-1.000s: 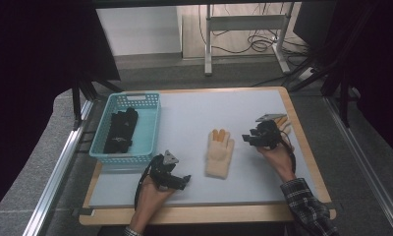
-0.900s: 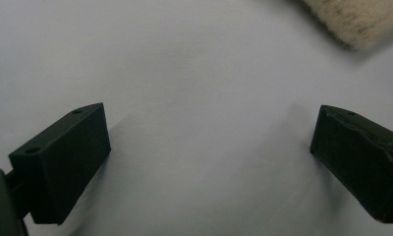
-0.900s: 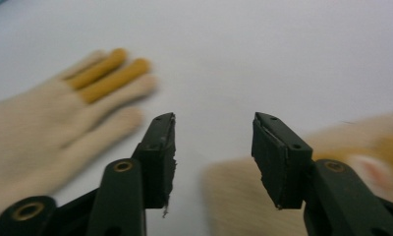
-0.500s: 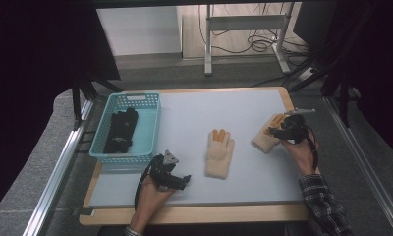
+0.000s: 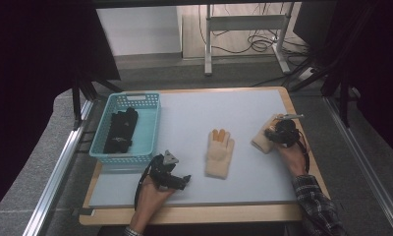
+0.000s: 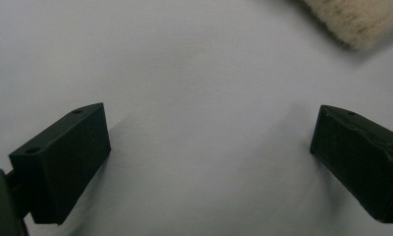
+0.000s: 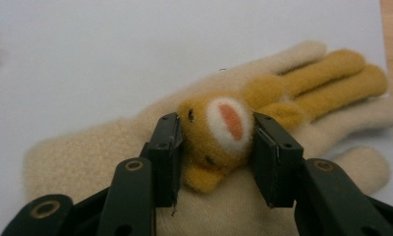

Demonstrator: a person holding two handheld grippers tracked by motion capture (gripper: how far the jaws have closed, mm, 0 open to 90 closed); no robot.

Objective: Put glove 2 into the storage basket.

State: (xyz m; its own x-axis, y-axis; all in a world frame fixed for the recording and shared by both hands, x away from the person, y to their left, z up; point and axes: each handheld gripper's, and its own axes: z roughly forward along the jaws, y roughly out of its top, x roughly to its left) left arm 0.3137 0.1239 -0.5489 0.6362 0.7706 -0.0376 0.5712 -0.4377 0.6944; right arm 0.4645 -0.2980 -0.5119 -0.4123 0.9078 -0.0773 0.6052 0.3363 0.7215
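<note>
The cream glove (image 7: 135, 147) lay at the right edge of the desk (image 5: 194, 118) in the high view, and our right hand-held gripper (image 7: 216, 147) had just been closing on the bear face sewn on its back; the pads seemed to press it, though we cannot be sure. We judged the grasp under way; next came lifting. Our left hand-held gripper (image 6: 209, 152) rested open, lower left.

Cream glove (image 7: 111, 147) with an ochre bear patch (image 7: 219, 137) — teal basket (image 5: 103, 147), black gloves (image 5: 120, 130) — pale grey mat (image 5: 194, 113).
</note>
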